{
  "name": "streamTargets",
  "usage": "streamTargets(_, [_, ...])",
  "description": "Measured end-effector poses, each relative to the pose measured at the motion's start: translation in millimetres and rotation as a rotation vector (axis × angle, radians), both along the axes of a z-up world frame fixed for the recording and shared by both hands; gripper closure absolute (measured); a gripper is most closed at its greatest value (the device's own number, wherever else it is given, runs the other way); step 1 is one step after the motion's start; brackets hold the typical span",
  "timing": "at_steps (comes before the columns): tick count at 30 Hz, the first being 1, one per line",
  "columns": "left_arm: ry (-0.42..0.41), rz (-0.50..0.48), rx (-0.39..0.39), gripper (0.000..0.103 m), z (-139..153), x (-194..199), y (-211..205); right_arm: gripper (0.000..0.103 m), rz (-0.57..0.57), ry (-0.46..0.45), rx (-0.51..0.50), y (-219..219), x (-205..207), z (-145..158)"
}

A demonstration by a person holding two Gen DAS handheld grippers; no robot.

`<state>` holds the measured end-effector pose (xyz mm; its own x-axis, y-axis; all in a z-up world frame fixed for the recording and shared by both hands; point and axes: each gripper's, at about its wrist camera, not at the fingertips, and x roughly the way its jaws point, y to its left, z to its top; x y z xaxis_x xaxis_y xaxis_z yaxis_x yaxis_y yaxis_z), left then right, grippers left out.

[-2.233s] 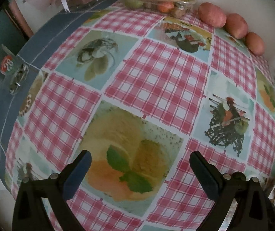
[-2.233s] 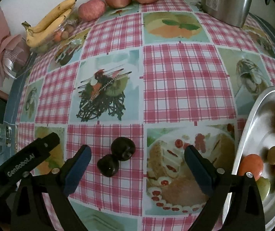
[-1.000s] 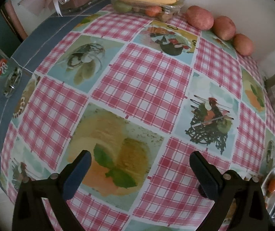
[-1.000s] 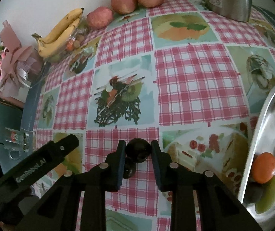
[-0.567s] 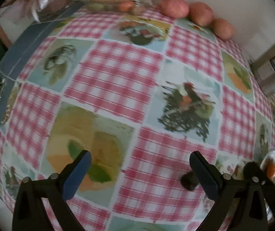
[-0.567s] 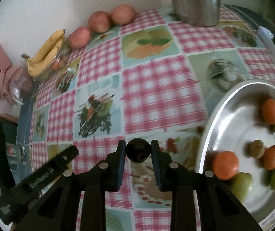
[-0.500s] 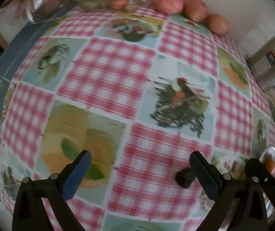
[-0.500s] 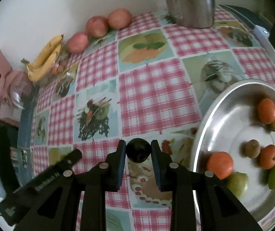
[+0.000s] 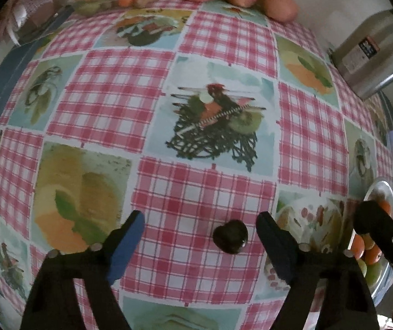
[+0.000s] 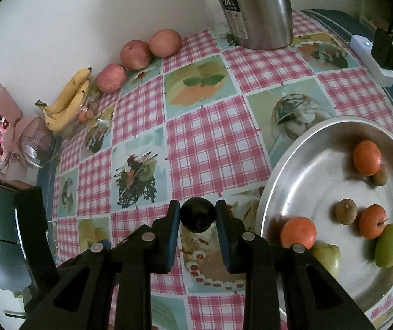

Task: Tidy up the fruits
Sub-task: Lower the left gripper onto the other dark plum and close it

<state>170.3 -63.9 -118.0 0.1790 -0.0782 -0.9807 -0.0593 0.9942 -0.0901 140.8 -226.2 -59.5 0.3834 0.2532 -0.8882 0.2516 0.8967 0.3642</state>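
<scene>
The only writing that could be read was on the label of the steel kettle (image 10: 254, 8), a large "24" above small print too fine to make out; the same label showed in the left wrist view but was illegible there.

The right tongs (image 10: 197, 217) were clenched on a dark plum (image 10: 197, 218), held above the tablecloth (image 10: 207, 143) just beside the rim of the steel tray (image 10: 279, 170), which held three oranges, two green fruits and two small brown ones. A second earlier this plum had been pinched low over the cloth beside its twin, well away from the tray.

The left tongs (image 9: 200, 233) were closing, their pads not yet touching the second dark plum (image 9: 230, 236), which lay on the cloth between them, nearer the right-hand finger. A second before, that plum had been barely visible behind that finger, and the jaws stood wider.
</scene>
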Motion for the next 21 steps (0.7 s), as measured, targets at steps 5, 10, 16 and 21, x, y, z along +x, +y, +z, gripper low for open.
streamTargets(5, [0.012,-0.023,-0.008,0.032,-2.7,-2.8,-11.8,0.076,0.004,0.006,0.004,-0.2,-0.2,-1.0])
streamTargets(10, [0.013,-0.047,0.016,0.043,-6.0,-2.8,-27.1,0.076,0.008,0.007,0.009,-0.2,-0.4,-0.9])
streamTargets(16, [0.017,-0.058,0.016,0.056,-5.8,-1.0,-29.7,0.076,0.006,0.011,0.014,-0.7,-0.5,-1.2])
streamTargets(21, [0.020,-0.060,-0.015,0.063,-1.7,-0.7,-23.4,0.076,0.004,0.016,0.018,-1.5,-0.6,-2.2])
